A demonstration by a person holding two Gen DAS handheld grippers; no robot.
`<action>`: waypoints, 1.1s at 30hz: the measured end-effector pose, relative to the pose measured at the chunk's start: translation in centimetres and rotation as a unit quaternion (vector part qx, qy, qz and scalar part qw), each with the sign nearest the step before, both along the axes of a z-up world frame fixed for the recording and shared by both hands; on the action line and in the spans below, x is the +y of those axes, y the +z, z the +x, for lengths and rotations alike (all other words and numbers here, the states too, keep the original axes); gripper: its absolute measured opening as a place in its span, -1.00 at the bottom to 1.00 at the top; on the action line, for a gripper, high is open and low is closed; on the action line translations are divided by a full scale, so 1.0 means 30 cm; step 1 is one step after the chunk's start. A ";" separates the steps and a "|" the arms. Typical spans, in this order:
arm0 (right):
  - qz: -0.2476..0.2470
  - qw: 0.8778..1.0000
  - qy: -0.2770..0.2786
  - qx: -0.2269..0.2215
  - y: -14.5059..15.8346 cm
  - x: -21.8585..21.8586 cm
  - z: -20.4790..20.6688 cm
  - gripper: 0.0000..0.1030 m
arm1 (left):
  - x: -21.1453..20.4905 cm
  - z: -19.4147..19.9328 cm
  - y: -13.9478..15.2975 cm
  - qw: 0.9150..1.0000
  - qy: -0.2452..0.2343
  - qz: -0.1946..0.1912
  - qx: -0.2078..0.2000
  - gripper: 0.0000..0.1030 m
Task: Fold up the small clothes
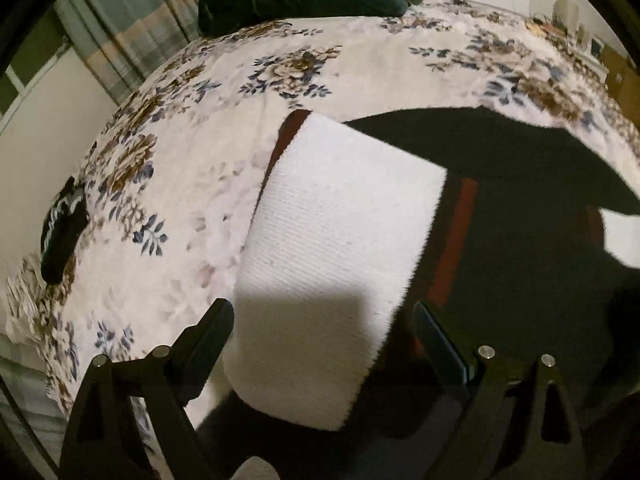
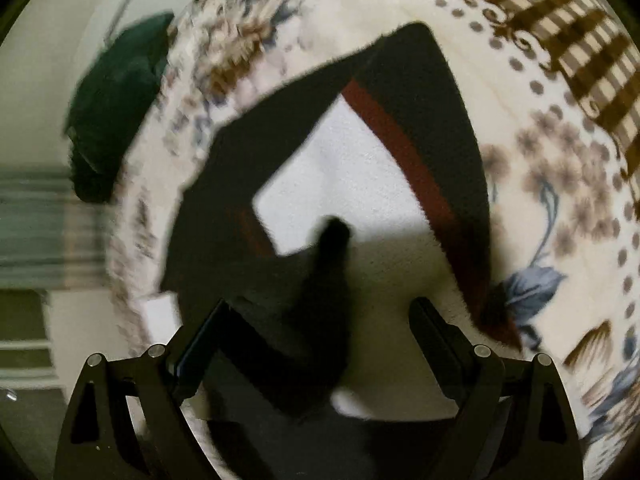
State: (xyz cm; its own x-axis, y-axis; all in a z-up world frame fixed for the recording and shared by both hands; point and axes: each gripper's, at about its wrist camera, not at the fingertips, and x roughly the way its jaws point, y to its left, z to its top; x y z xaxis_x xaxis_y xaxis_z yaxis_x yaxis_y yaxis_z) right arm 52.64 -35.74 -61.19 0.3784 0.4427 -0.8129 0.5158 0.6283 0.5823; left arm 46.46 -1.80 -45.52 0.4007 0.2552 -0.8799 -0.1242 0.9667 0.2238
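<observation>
Black-and-white garment [image 1: 340, 216] lies partly folded on the floral bed [image 1: 192, 128], both grippers' fingers [image 1: 208, 336] spread apart, gripping nothing.

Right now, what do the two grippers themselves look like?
Both are matte black. The left gripper and right gripper each have two flat fingers on angular linkage arms with triangular cutouts and round silver pins at the joints. No cables, markings or sleeves show.

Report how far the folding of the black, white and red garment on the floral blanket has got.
Done: the black, white and red knit garment lies on the floral blanket with its white panel turned over the black part, so one fold looks made.
In hand: nothing; the left gripper and the right gripper both hang open above it.
Left: further folds, and perhaps the small dark striped item at the blanket's edge.
</observation>
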 end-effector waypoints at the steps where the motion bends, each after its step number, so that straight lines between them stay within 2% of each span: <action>1: 0.007 1.000 -0.013 -0.008 0.020 -0.015 -0.007 0.81 | 0.001 0.005 -0.007 1.000 -0.003 0.001 0.003 0.78; 4: 0.024 0.999 -0.031 -0.010 0.029 -0.045 -0.017 0.81 | 0.006 0.014 -0.024 1.000 -0.006 0.000 0.011 0.78; 8: -0.002 0.999 0.006 0.033 -0.018 -0.016 -0.001 0.80 | 0.011 0.021 -0.031 1.000 -0.009 -0.007 0.016 0.78; 10: -0.032 0.998 0.037 0.034 -0.024 0.027 0.005 0.23 | 0.009 0.022 -0.032 1.000 -0.011 -0.011 0.018 0.78; 11: -0.062 0.996 0.051 0.042 -0.021 0.045 0.007 -0.50 | 0.009 0.022 -0.029 1.000 -0.013 -0.015 0.019 0.78; 12: -0.098 0.992 0.063 0.044 -0.009 0.062 0.010 -0.71 | 0.010 0.022 -0.027 1.000 -0.014 -0.018 0.019 0.78; 20: -0.171 0.982 0.065 -0.045 0.164 -0.001 0.017 -0.75 | 0.033 0.064 0.025 0.999 -0.011 -0.050 0.002 0.78; 23: -0.189 0.980 0.047 -0.039 0.160 -0.081 0.034 -0.74 | 0.048 0.089 0.018 0.998 -0.005 -0.056 0.003 0.78; 25: -0.164 0.985 0.057 -0.016 0.095 -0.131 0.050 -0.73 | 0.058 0.108 -0.007 0.999 0.001 -0.054 0.008 0.78; 26: -0.131 0.990 0.061 -0.002 0.052 -0.154 0.054 -0.61 | 0.064 0.117 -0.025 0.998 0.003 -0.053 0.015 0.78; 27: -0.113 0.992 0.061 0.007 0.029 -0.172 0.051 -0.35 | 0.072 0.124 -0.047 0.998 0.005 -0.052 0.023 0.78; 28: -0.100 0.994 0.052 0.007 0.022 -0.193 0.032 -0.24 | 0.079 0.127 -0.061 0.998 0.006 -0.053 0.029 0.78; 29: -0.097 0.995 0.039 -0.002 0.029 -0.210 0.010 0.02 | 0.089 0.128 -0.079 0.998 0.006 -0.054 0.033 0.78; 30: -0.093 0.995 0.021 -0.013 0.043 -0.235 -0.018 0.08 | 0.096 0.127 -0.089 0.998 0.006 -0.054 0.036 0.78; 33: -0.050 0.998 0.001 -0.022 0.019 -0.270 -0.080 0.08 | 0.106 0.123 -0.114 0.998 0.005 -0.053 0.040 0.82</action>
